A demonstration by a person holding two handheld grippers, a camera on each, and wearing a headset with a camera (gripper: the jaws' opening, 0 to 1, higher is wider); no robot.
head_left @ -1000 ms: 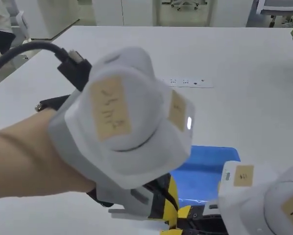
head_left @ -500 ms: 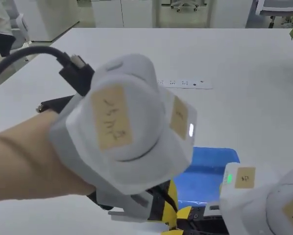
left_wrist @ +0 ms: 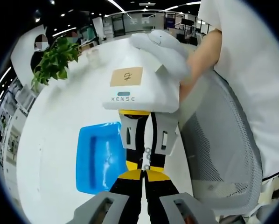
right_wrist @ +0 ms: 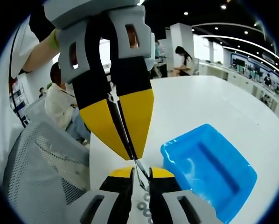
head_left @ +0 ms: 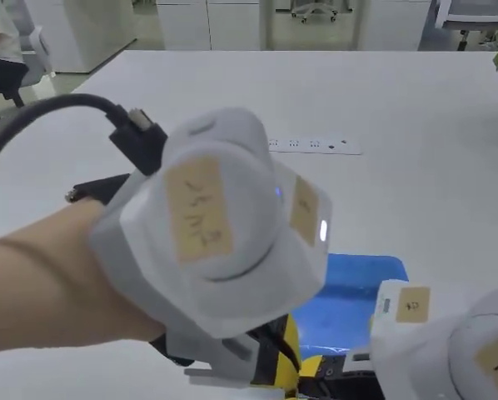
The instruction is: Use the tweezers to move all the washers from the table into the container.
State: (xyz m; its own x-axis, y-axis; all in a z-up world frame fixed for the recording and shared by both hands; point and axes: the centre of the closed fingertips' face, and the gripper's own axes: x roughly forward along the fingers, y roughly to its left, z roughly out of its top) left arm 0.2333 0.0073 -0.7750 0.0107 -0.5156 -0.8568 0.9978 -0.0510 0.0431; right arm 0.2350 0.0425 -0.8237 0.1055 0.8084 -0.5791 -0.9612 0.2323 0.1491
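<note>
Evidently nothing is moved yet: the left gripper's (right_wrist: 130, 151) jaws are closed on the tweezers (right_wrist: 139, 173), whose tip sits between the right gripper's (right_wrist: 142, 179) barely parted jaws; their grip cannot be told. Washers (right_wrist: 142, 205) lie on the counter (right_wrist: 214, 98), and the blue container (right_wrist: 188, 142) alongside looks empty.

left claw (right_wrist: 132, 155): jaws pressed together on the tweezers (right_wrist: 139, 170), tips pointing at the right claw | left forearm (head_left: 41, 287): bare, entering from the left of the head view | right claw (right_wrist: 141, 176): tip-to-tip with the left, jaws close either side of the tweezers' end, pinch unclear | right forearm (left_wrist: 202, 53): bare, behind its claw
</note>
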